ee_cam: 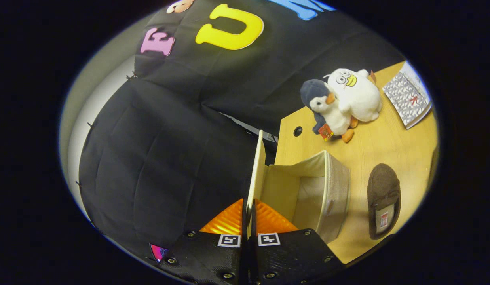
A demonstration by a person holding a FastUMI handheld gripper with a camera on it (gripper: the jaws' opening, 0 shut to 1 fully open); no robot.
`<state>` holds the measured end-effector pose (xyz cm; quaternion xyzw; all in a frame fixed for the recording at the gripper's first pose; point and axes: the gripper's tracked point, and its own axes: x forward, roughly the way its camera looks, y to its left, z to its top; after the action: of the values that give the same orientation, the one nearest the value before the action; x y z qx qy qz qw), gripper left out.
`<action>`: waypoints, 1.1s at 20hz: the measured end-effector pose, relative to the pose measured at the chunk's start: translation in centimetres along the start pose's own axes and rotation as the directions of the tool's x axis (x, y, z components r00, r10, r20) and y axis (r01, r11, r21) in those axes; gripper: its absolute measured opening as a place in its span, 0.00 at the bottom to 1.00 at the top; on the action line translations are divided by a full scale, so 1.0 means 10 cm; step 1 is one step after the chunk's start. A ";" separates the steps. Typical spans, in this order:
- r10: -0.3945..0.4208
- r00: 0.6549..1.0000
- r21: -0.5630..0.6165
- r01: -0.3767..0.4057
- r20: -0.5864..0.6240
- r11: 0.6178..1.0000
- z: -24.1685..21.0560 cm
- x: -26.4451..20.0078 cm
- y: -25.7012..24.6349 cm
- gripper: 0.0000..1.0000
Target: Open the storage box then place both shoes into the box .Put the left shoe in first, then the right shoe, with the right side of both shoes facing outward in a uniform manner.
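- We see the gripper [249,215] with its two fingers pressed close together, clamping the thin edge of the storage box's lid [256,170] between them.
- The lid stands raised on edge, running straight ahead from the fingers, so the storage box [332,190] is open.
- The box is beige fabric and sits on a light wooden table [371,146], just to the right of the fingers. We can see its pale inner walls; what we can see of the inside holds no shoe.
- One dark brown slipper [383,200] lies flat on the table just right of the box, apart from it, its opening facing up.
- Beyond the box, two plush toys lean together: a grey-and-white penguin [326,109] and a white duck [356,95].
- Past the toys, near the table's far edge, lies a patterned booklet [407,99].
- A small dark round hole [297,131] marks the tabletop near the penguin.
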<state>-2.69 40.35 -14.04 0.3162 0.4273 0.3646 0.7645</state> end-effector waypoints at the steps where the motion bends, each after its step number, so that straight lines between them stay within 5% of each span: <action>1: -0.012 1.000 -0.033 0.012 -0.004 0.999 -0.02 0.04 0.15 0.02; 12: -0.067 0.994 -0.194 0.049 -0.086 0.980 -0.42 1.28 1.39 0.02; 18: -0.115 0.973 -0.196 0.075 -0.201 0.978 -1.04 2.65 1.15 0.02; 22: -0.217 0.944 -0.221 0.162 -0.250 0.962 -1.59 3.03 0.98 0.02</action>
<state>-8.38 73.36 -25.93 0.1431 0.5186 0.3695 0.7577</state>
